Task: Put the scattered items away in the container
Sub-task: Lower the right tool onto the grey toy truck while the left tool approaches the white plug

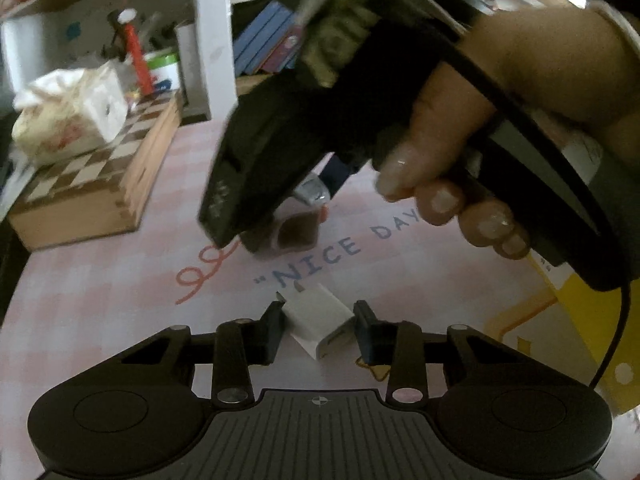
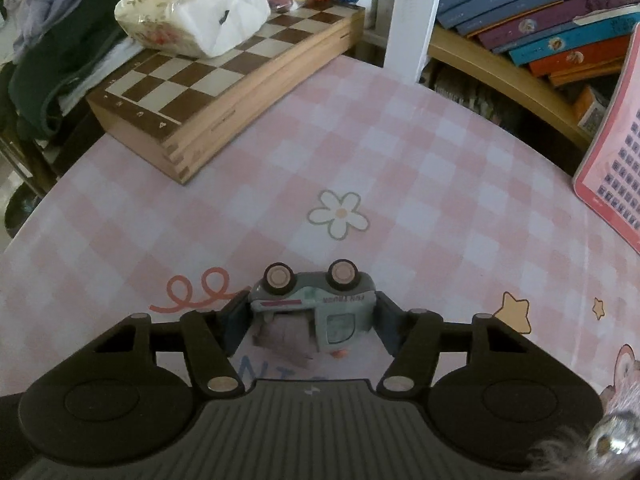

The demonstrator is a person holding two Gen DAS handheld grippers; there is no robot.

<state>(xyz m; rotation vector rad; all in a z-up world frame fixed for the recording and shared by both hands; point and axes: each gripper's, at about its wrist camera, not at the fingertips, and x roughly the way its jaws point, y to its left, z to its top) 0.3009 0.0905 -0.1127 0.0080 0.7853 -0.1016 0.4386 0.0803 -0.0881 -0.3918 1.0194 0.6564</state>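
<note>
A white USB charger plug (image 1: 320, 320) lies on the pink checked tablecloth between the fingers of my left gripper (image 1: 316, 328); the jaws stand either side of it, whether touching I cannot tell. My right gripper (image 2: 310, 320) is closed on a grey-green toy truck (image 2: 316, 304), held upside down with wheels up, just above the cloth. In the left wrist view the right gripper and the hand holding it (image 1: 460, 140) fill the upper right, with the truck (image 1: 298, 232) under its tip. A yellow container edge (image 1: 580, 320) shows at right.
A wooden chessboard box (image 2: 224, 92) with a tissue pack (image 2: 196, 4) on it stands at the back left. A white post (image 2: 412, 12) and shelves of books (image 2: 560, 20) are behind. A pink calendar board (image 2: 612, 168) leans at right.
</note>
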